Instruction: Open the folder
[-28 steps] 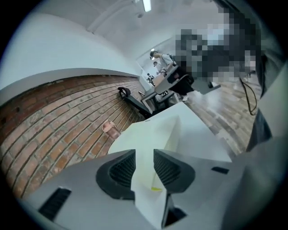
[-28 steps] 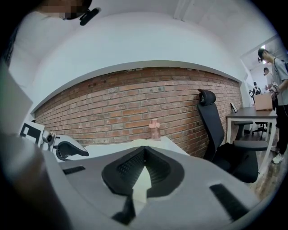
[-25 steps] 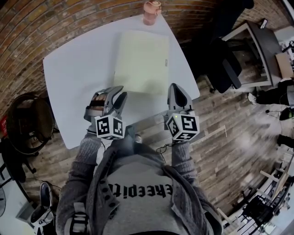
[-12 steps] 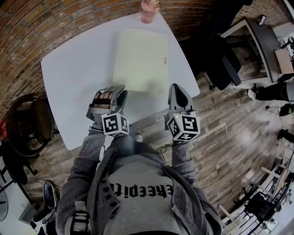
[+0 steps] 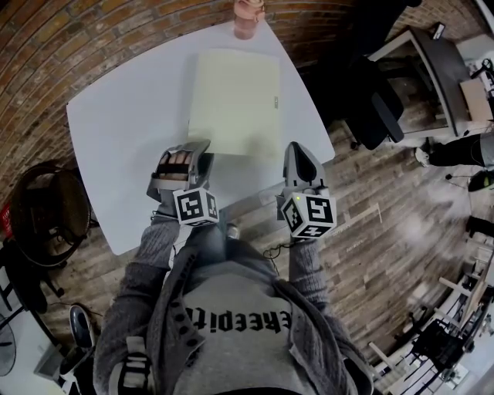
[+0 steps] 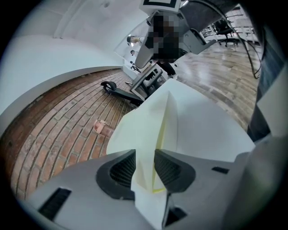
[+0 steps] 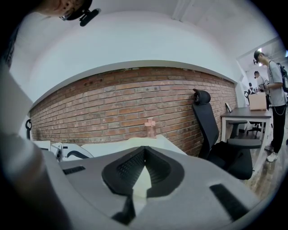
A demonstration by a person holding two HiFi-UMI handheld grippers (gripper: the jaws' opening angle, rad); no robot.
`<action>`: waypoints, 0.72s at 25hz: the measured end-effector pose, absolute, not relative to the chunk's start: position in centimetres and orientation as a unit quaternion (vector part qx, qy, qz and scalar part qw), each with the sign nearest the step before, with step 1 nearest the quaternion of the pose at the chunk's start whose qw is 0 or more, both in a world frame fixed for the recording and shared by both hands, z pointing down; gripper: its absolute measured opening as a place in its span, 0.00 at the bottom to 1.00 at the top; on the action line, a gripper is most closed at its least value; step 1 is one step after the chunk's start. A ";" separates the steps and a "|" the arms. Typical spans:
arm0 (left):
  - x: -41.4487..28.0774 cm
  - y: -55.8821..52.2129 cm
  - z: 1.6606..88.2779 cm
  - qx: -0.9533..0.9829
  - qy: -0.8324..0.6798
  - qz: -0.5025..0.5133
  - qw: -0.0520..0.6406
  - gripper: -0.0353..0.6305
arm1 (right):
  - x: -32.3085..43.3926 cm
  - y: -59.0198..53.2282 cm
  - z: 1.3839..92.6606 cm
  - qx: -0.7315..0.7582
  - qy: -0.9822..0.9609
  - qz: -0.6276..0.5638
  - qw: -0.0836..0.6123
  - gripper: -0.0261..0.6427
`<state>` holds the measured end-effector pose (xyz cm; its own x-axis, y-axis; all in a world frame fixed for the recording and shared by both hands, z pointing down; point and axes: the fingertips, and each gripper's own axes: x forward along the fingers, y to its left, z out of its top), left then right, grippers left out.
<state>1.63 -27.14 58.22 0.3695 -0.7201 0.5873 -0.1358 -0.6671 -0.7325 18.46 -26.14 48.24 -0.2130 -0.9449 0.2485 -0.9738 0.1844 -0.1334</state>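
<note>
A pale yellow folder (image 5: 235,100) lies flat on the white table (image 5: 123,139). My left gripper (image 5: 199,152) is at the folder's near left corner, rolled on its side. In the left gripper view that gripper (image 6: 145,152) has the folder (image 6: 144,121) filling the narrow gap between its jaws, shut on the corner, with a yellow crease showing there. My right gripper (image 5: 298,152) hovers just past the near right corner, by the table's edge. Its jaws (image 7: 144,150) are shut with the tips touching and nothing held.
A pink bottle (image 5: 248,19) stands at the table's far edge, beyond the folder, against the brick wall. A black office chair (image 5: 378,108) and a desk (image 5: 432,77) stand to the right. A round black seat (image 5: 46,208) is on the left. A person (image 7: 274,76) stands far right.
My left gripper has moved forward and a little right, onto the folder's near left corner. The right gripper has hardly moved.
</note>
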 end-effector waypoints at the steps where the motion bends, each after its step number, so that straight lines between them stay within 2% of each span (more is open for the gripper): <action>1: 1.7 -27.2 58.3 -0.770 0.277 -0.489 0.303 0.21 | 18.5 -26.2 48.2 0.625 -0.767 0.131 0.055 0.05; 10: 2.0 -27.0 58.4 -0.743 0.264 -0.506 0.350 0.20 | 18.5 -26.2 48.7 0.625 -0.767 0.135 0.055 0.05; 18: 2.1 -26.9 58.4 -0.743 0.256 -0.500 0.364 0.20 | 18.6 -26.5 48.8 0.622 -0.769 0.137 0.055 0.05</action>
